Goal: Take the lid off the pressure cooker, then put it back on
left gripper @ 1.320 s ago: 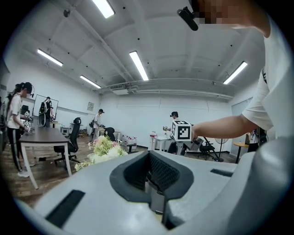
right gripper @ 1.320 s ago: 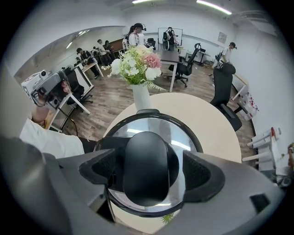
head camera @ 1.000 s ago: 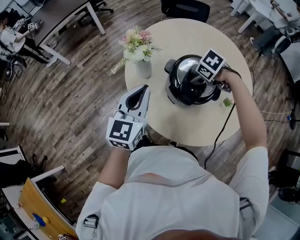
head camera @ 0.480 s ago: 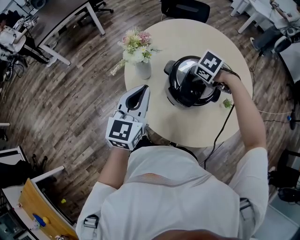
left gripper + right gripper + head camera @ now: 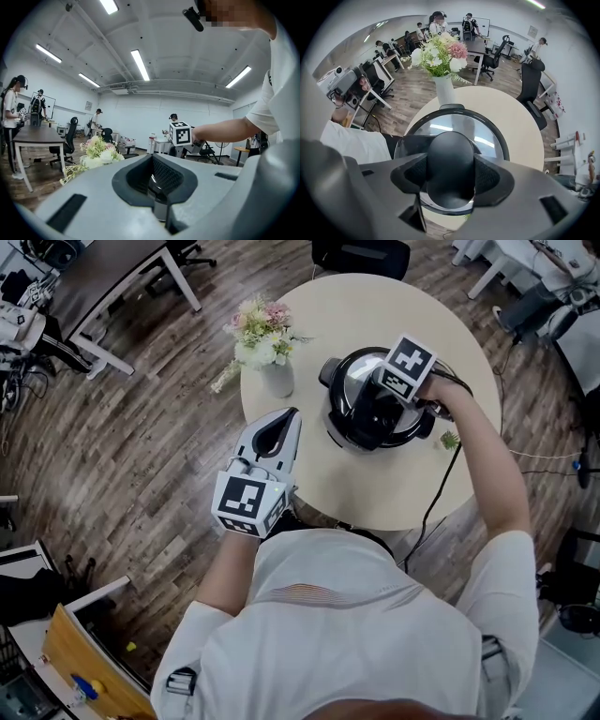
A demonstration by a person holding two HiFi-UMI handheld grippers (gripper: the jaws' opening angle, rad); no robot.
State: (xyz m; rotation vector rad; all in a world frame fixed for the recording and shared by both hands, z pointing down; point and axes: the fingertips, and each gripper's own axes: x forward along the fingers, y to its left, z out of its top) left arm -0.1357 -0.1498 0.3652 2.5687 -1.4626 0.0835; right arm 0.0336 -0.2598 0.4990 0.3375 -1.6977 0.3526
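Observation:
The black pressure cooker (image 5: 349, 423) stands on the round beige table (image 5: 394, 306), with its glass lid (image 5: 487, 136) on it. My right gripper (image 5: 377, 401) points straight down over the lid. Its jaws have just been closing and are shut on the lid's black knob (image 5: 450, 161), with a pad pressing on each side. My left gripper (image 5: 291, 416) hangs near the table's front left edge, away from the cooker. It is shut with nothing in it (image 5: 161, 187).
A white vase of flowers (image 5: 262, 343) stands left of the cooker. A small green plant (image 5: 450, 440) sits to its right, and the black cable (image 5: 439, 493) runs off the table's front edge. A black chair (image 5: 361, 254) stands behind the table, and a desk (image 5: 112, 268) is at far left.
The head view has shifted a little, so the table sits slightly up and left in the picture. Both grippers keep their places relative to the cooker.

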